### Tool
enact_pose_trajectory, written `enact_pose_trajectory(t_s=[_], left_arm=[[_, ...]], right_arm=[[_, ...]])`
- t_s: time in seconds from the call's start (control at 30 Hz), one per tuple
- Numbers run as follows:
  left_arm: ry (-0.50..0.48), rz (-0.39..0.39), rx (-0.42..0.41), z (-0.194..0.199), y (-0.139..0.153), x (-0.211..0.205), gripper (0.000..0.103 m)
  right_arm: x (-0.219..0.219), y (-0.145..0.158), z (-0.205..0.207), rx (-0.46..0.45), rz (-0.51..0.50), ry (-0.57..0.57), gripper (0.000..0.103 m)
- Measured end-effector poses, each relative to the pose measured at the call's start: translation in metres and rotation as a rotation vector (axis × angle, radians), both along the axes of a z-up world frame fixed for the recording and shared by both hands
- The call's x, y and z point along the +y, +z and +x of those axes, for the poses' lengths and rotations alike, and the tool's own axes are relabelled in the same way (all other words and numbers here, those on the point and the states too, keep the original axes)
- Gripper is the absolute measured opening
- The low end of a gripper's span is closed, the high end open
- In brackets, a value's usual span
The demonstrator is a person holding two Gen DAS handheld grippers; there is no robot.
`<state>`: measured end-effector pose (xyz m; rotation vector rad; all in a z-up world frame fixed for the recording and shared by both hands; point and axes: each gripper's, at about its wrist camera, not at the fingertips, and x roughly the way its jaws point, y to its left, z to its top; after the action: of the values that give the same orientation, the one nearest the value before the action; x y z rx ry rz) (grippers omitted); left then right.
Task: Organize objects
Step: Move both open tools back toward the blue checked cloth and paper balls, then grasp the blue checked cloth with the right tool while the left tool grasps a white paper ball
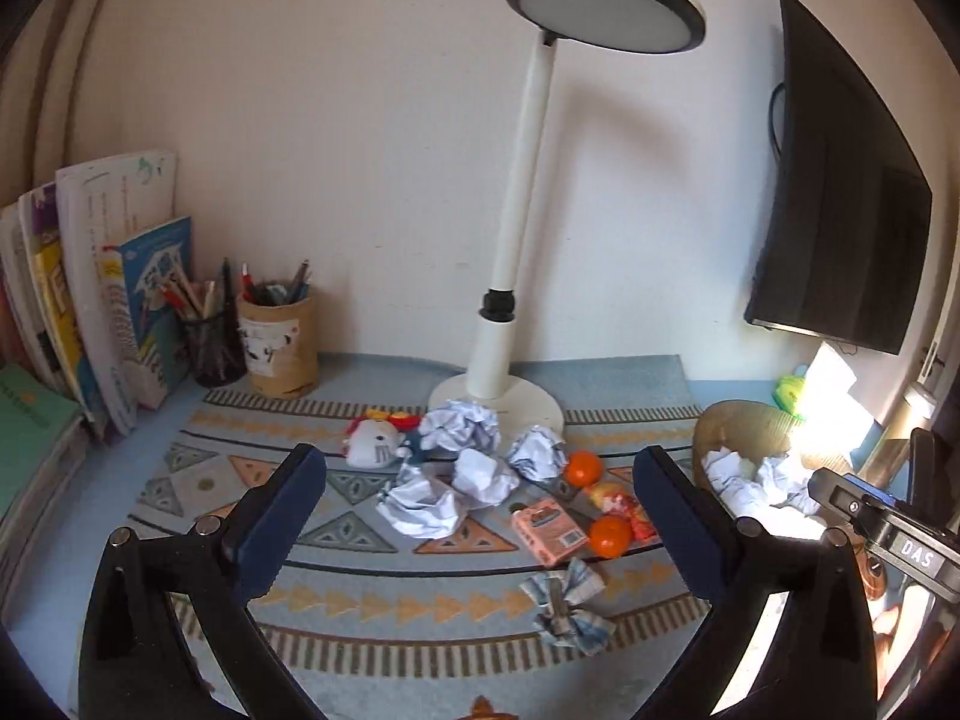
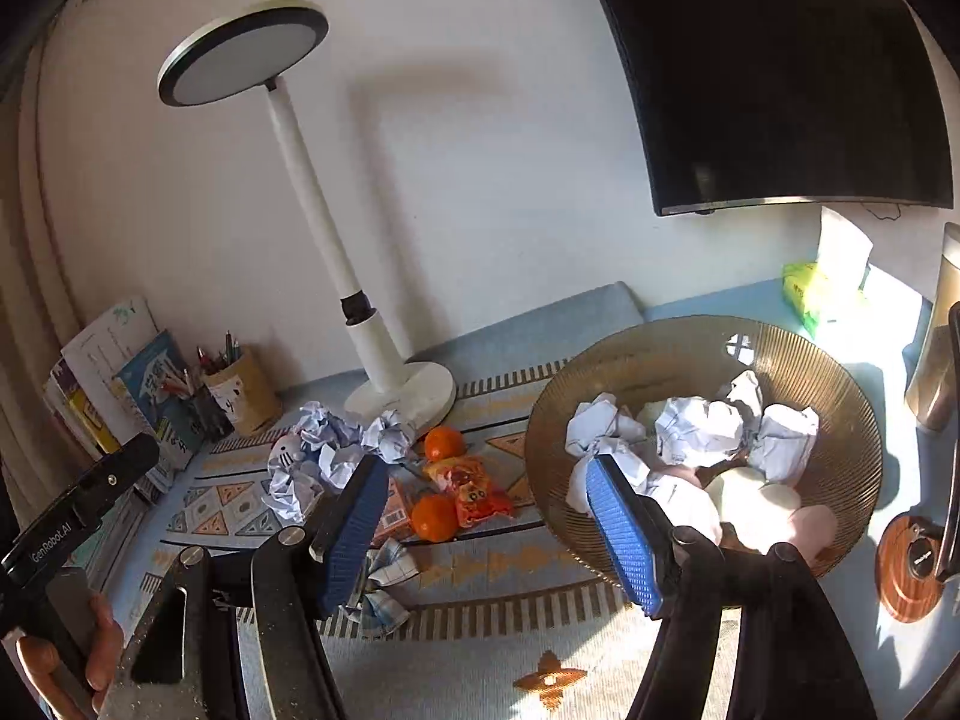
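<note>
Crumpled papers [image 1: 462, 468] lying mid-surface by lamp base [image 1: 498, 402] | left gripper [image 1: 480, 492] hovering above them, fingers apart, empty | right gripper [image 2: 486, 516] hanging beside basket [image 2: 840, 420], fingers apart, empty

The left wrist camera is sitting low behind its tool [image 1: 480, 504], looking forward across the tabletop [image 1: 180, 408] toward the wall, the lamp [image 1: 528, 228] near centre. The right wrist camera is riding higher behind its own tool [image 2: 486, 516], tilting down and leaning over the basket [image 2: 840, 420]. Both views are sharing the lamp [image 2: 312, 192], crumpled papers [image 1: 462, 462] [image 2: 336, 444], oranges [image 1: 609, 535] [image 2: 433, 517] and monitor [image 1: 840, 192] [image 2: 780, 72].
</note>
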<state>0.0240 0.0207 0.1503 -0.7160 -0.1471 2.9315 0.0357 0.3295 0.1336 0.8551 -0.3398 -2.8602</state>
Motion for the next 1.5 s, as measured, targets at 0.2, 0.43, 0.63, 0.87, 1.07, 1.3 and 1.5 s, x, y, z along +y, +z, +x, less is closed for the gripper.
enact_pose_trajectory(t_s=[0.2,0.43,0.63,0.87,1.07,1.3,1.5], left_arm=[[0.129,0.050,-0.141,-0.013,-0.073,-0.062,0.102],[0.106,0.016,-0.158,-0.017,-0.105,-0.052,0.102],[0.069,-0.143,-0.157,-0.012,-0.108,-0.025,0.102],[0.094,-0.069,-0.200,-0.018,-0.111,-0.040,0.102],[0.059,-0.069,-0.255,-0.025,-0.112,-0.037,0.102],[-0.067,-0.038,-0.338,-0.070,-0.085,-0.030,0.102],[-0.129,-0.080,-0.350,-0.124,-0.114,-0.005,0.102]], right_arm=[[-0.048,-0.067,-0.021,-0.113,0.024,0.074,0.067],[-0.072,-0.100,-0.029,-0.135,0.127,0.091,0.076],[-0.088,-0.100,-0.022,-0.098,0.236,0.103,0.089],[-0.088,-0.103,-0.026,-0.122,0.231,0.114,0.089],[-0.094,-0.106,-0.033,-0.179,0.228,0.161,0.089],[-0.116,-0.113,-0.060,-0.326,0.108,0.219,0.089],[-0.119,-0.124,-0.069,-0.329,0.115,0.183,0.089]])
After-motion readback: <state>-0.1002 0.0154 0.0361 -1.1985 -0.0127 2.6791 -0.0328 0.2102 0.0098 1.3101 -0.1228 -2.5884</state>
